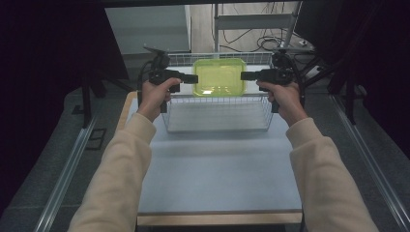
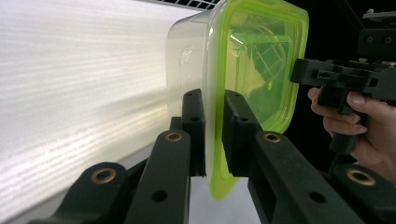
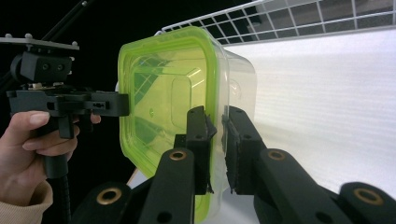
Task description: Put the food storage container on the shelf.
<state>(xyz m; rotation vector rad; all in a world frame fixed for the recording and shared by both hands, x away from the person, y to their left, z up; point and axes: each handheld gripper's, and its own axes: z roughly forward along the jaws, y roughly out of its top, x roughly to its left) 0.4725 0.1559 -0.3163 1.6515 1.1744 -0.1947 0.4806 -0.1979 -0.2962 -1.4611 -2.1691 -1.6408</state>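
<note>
One white table (image 1: 217, 169) bearing a wire basket (image 1: 217, 113), above it a clear container with a yellow-green lid (image 1: 219, 76) held aloft between two grippers, left gripper (image 2: 214, 135) and right gripper (image 3: 217, 149) each clamped onto an opposite lid rim.

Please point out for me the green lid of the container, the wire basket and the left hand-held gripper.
green lid (image 1: 218, 76), high view, centre of its top surface.
wire basket (image 1: 217, 99), high view, its near top rim.
left hand-held gripper (image 2: 214, 119), left gripper view, midway between its fingertips, at the lid's edge.
</note>
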